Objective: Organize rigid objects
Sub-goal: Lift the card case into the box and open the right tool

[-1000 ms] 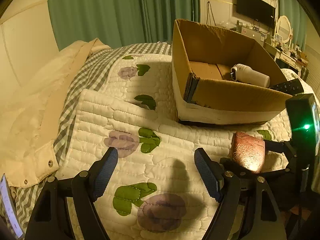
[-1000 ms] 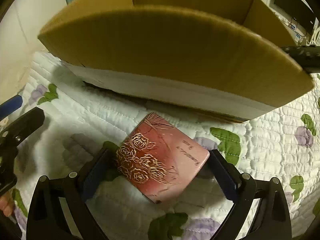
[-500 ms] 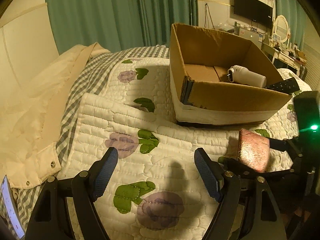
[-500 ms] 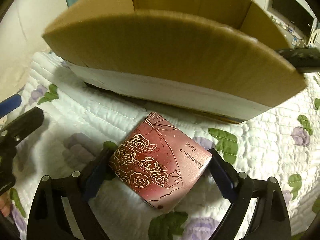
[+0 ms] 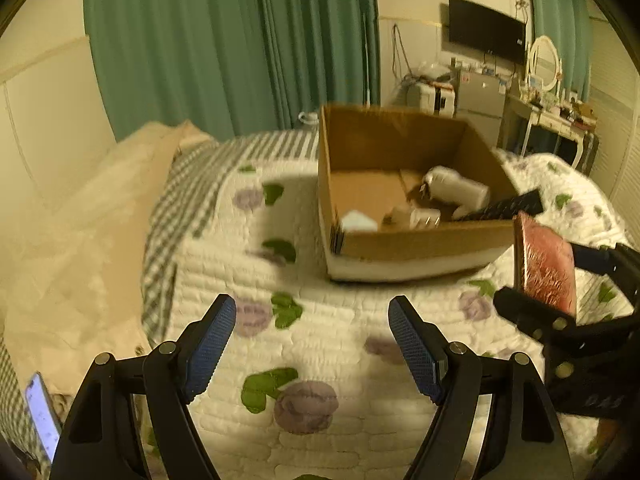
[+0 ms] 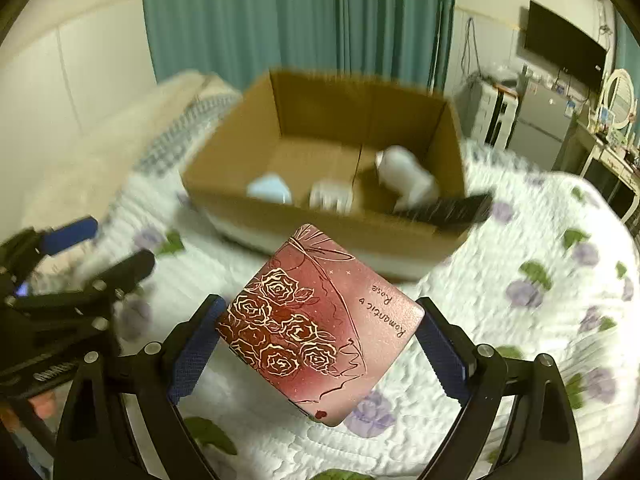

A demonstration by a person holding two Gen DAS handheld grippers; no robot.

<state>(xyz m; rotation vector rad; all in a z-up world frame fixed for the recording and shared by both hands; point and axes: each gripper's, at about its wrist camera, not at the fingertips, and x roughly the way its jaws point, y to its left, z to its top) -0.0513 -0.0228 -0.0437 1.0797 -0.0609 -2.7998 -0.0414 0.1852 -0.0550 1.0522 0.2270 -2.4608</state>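
Observation:
My right gripper (image 6: 318, 344) is shut on a pink tin box (image 6: 320, 324) printed with gold roses, held in the air in front of a cardboard box (image 6: 360, 236). The tin also shows at the right of the left wrist view (image 5: 546, 266). The cardboard box (image 5: 416, 240) stands on the quilt and holds a white bottle (image 5: 456, 190), small white items (image 5: 418, 216) and a black remote (image 5: 508, 206) leaning over its right wall. My left gripper (image 5: 312, 344) is open and empty above the quilt.
A floral white quilt (image 5: 320, 344) covers the bed. A cream coat (image 5: 80, 216) lies at the left. A lit phone (image 5: 40, 416) is at the lower left. Green curtains (image 5: 224, 40), a TV (image 5: 486, 30) and a dresser (image 5: 548, 116) stand behind.
My right gripper has lifted the pink tin off the quilt, high enough to see inside the cardboard box. The left gripper has risen too and stays open.

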